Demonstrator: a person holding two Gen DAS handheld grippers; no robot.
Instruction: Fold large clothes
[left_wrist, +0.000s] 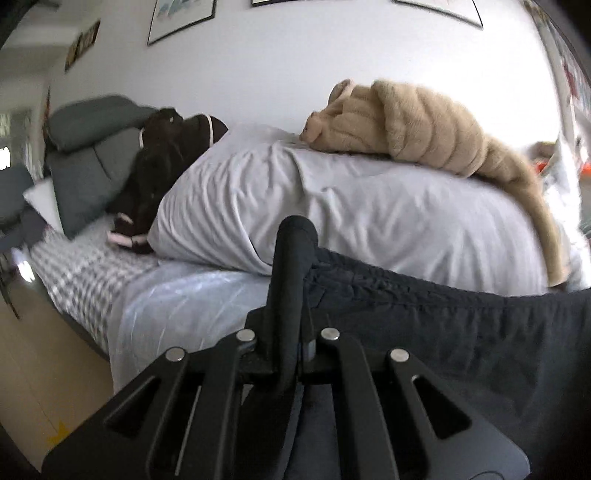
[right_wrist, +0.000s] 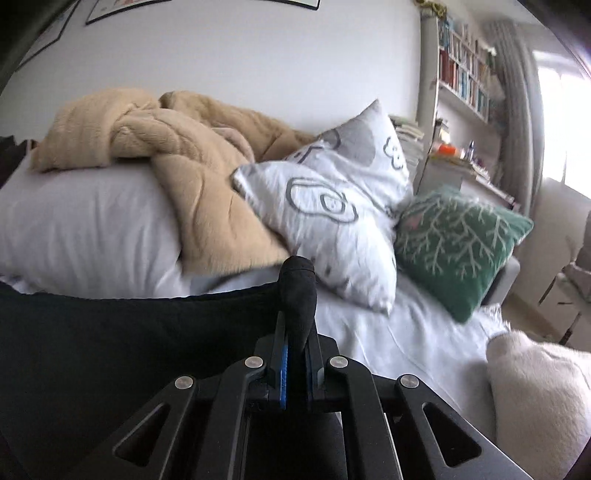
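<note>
The dark garment (left_wrist: 461, 332) hangs stretched between the two grippers above the bed (left_wrist: 177, 295), its top edge running as a taut, slightly sagging line. In the left wrist view the cloth spreads away to the right of the left gripper (left_wrist: 295, 236); in the right wrist view the same garment (right_wrist: 129, 332) spreads away to the left of the right gripper (right_wrist: 298, 275). So its long axis runs side to side, from one gripper to the other, and each holds one end of that upper edge. Both grippers are closed down narrow with the cloth pinched at the fingers, the jaws meeting with no gap showing.

Neither is nearer: the garment lies between them, evenly shared. A fold would likely turn on bringing the two held ends together, or on lowering the edge onto the bed.

Beyond the cloth lies a white duvet (left_wrist: 351, 206) with a tan fleece blanket (right_wrist: 166, 147) heaped on it. A patterned white pillow (right_wrist: 332, 206) and a green cushion (right_wrist: 458, 247) sit farther right.
</note>
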